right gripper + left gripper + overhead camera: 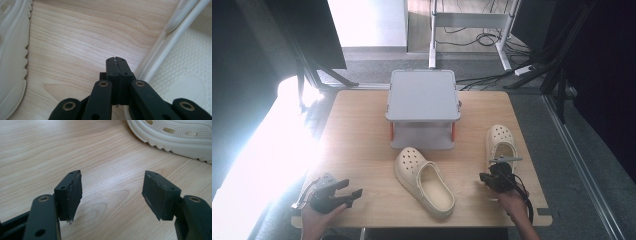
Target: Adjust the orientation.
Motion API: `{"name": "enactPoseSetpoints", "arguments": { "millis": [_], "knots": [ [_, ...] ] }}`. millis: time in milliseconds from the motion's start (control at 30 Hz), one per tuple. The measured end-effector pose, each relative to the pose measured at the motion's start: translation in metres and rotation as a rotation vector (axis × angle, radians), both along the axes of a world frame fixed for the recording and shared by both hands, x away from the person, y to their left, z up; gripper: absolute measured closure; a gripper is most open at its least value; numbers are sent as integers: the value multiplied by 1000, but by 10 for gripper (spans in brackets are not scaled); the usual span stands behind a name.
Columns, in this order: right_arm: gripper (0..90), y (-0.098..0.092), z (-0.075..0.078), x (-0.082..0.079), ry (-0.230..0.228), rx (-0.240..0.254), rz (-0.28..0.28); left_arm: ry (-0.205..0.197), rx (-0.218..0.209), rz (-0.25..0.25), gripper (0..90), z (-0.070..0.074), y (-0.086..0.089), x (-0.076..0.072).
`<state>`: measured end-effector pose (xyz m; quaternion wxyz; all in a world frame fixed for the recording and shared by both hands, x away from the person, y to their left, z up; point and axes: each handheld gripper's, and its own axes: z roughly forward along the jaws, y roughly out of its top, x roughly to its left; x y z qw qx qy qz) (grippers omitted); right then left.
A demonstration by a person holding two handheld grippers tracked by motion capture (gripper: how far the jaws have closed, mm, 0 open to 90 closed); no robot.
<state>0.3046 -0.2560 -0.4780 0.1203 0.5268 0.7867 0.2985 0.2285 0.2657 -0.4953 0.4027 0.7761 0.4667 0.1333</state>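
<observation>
Two cream clogs lie on the wooden table (357, 135). One clog (424, 181) lies in the middle near the front, toe pointing to the back left; its sole edge (175, 137) shows in the left gripper view. The other clog (500, 145) lies at the right, toe pointing away. My right gripper (498, 172) sits at that clog's heel end. Its jaws (117, 61) are shut with nothing between them, just left of the clog's rim and footbed (185, 65). My left gripper (354, 192) rests at the front left corner, open (112, 192) over bare wood.
A grey two-level stand (423, 95) with orange posts stands at the table's back centre. Strong light glares along the left side (272, 150). Desk legs and cables (482, 37) lie on the floor behind the table.
</observation>
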Motion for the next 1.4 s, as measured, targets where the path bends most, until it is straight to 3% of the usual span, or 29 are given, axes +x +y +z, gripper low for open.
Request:
{"name": "enactPoseSetpoints", "arguments": {
  "millis": [400, 633, 1400],
  "knots": [
    [900, -18, 2, -7, 9, -3, -10, 3, -1, 0, 329, 0, 0, 0],
    [900, -35, 3, -12, -11, -13, -16, 4, 2, -2, 329, -1, -1, 1],
    [900, -73, 6, -13, 13, -2, -47, 4, 2, 1, 329, 0, 0, 0]
  ]
}}
